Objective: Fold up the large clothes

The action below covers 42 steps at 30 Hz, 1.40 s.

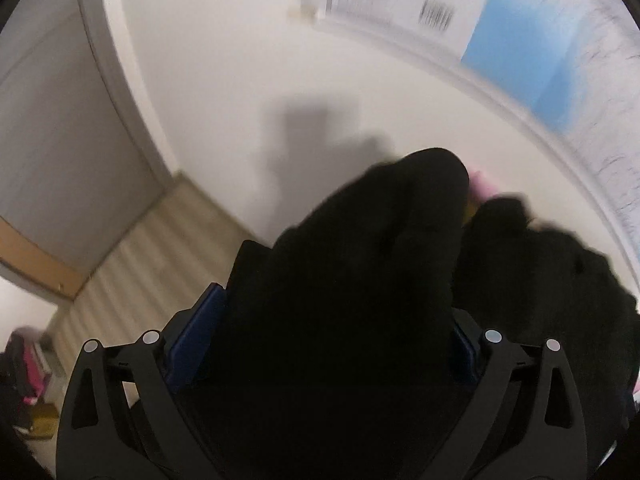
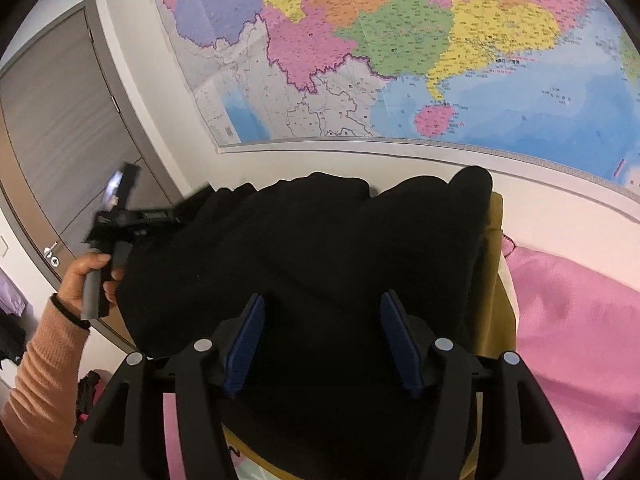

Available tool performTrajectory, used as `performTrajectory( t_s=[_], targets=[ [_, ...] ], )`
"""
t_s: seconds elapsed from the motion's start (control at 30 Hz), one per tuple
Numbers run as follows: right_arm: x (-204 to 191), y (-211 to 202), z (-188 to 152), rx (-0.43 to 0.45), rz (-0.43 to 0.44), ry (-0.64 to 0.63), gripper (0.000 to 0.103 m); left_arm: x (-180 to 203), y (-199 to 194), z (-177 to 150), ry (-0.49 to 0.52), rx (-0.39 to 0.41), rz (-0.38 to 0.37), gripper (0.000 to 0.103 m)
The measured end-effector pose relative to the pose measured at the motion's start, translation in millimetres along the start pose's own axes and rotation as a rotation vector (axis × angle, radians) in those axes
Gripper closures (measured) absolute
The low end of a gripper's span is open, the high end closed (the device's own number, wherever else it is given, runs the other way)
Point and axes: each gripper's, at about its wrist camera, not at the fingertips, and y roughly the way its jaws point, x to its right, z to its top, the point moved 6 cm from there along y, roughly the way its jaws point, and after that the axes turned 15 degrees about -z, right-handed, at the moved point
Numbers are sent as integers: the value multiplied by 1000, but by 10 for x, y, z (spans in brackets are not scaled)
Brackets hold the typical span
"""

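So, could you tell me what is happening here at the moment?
A person is working a black garment with two handheld grippers. The left gripper has the bunched cloth between wide jaws. The right gripper, jaws apart, sits over the same garment, which lies on pink bedding below a wall map.

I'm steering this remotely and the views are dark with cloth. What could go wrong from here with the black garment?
1. The black garment is heaped, not flat; a pinch may catch several layers and fold crooked.
2. It fills the left gripper, whose jaws stand wide; the fabric may snag or drag along.
3. The right gripper stands part open over the cloth, with the pink fabric beside it; a stray grab could take that too.
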Motion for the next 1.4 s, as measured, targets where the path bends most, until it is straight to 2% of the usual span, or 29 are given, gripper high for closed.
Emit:
performTrajectory(
  t_s=[0.07,0.1,0.13,0.2,0.33,0.4,0.43,0.5,0.6,0.7,0.77,1.03,1.2,1.4],
  targets=[
    [-3,-42,11,2,-2,2,42,-59,-61,-36,-50,28,-33,8],
    [-4,-77,16,5,3,3,39,-53,-146,-39,-58,68,-49,8],
    [-5,-112,21,10,9,4,39,-18,-281,-54,-36,125,-49,8],
    [9,-206,26,28,10,1,39,51,-473,-125,17,190,-25,10],
    [12,-433,7,97,5,-21,39,390,-883,-419,159,366,-14,7],
    [-10,-503,-17,117,-7,-45,37,576,-1027,-624,228,418,-1,6],
    [-26,-536,-36,129,-16,-58,33,648,-1073,-716,252,436,14,6],
    [-76,-601,-102,147,-30,-85,31,731,-1216,-1000,301,463,-1,6],
    [-125,-644,-172,162,-41,-104,24,831,-1262,-1196,324,481,-35,6],
    [-176,-709,-279,173,-41,-105,21,941,-1424,-1569,322,499,-80,6],
    [-208,-760,-343,187,-45,-106,15,1025,-1377,-1703,316,501,-91,6],
    [-284,-991,-545,223,-67,-110,6,1297,-1468,-2128,334,485,-81,6],
    [-294,-1127,-691,235,-89,-119,6,1371,-1481,-2354,336,464,-97,6],
    [-354,-1209,-935,227,-113,-137,6,1368,-1509,-2615,309,477,-85,6]
  ],
)
